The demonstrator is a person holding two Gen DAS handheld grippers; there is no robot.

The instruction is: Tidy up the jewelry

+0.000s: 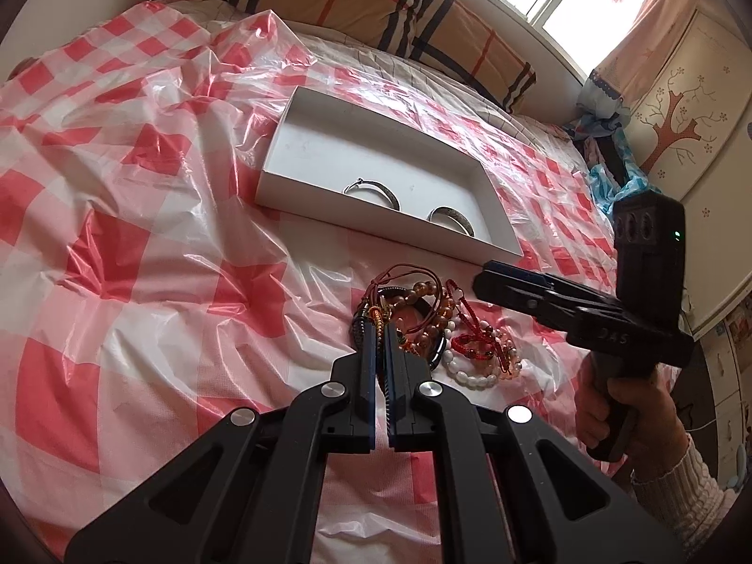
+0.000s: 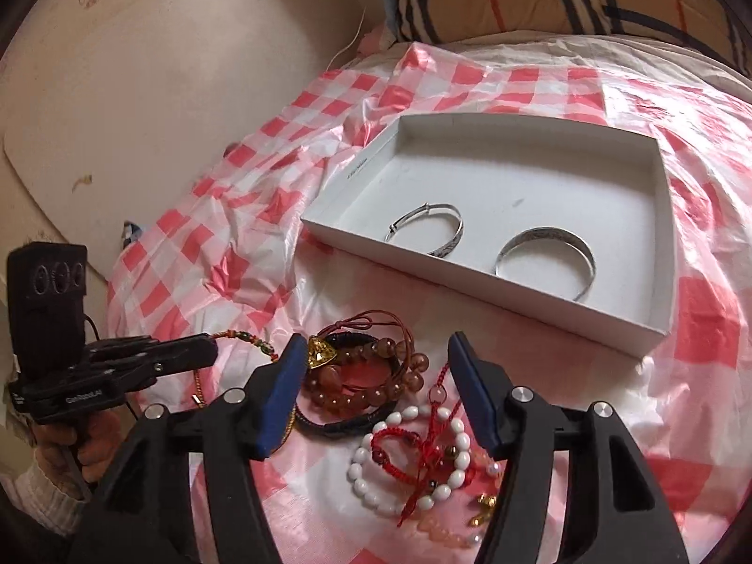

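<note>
A heap of bracelets lies on the checked sheet in front of a white box. It includes brown beads, white beads, red cord and a black band. Two silver bangles lie inside the box. My left gripper is shut on a thin cord bracelet with green beads and a gold charm, at the heap's left edge. The right gripper is open, its blue pads either side of the heap and touching nothing. From the left wrist view it appears side-on.
A red-and-white checked plastic sheet covers the bed. A plaid pillow lies behind the box. A pale headboard panel stands at the left and a painted wardrobe at the right. A person's hand grips the right handle.
</note>
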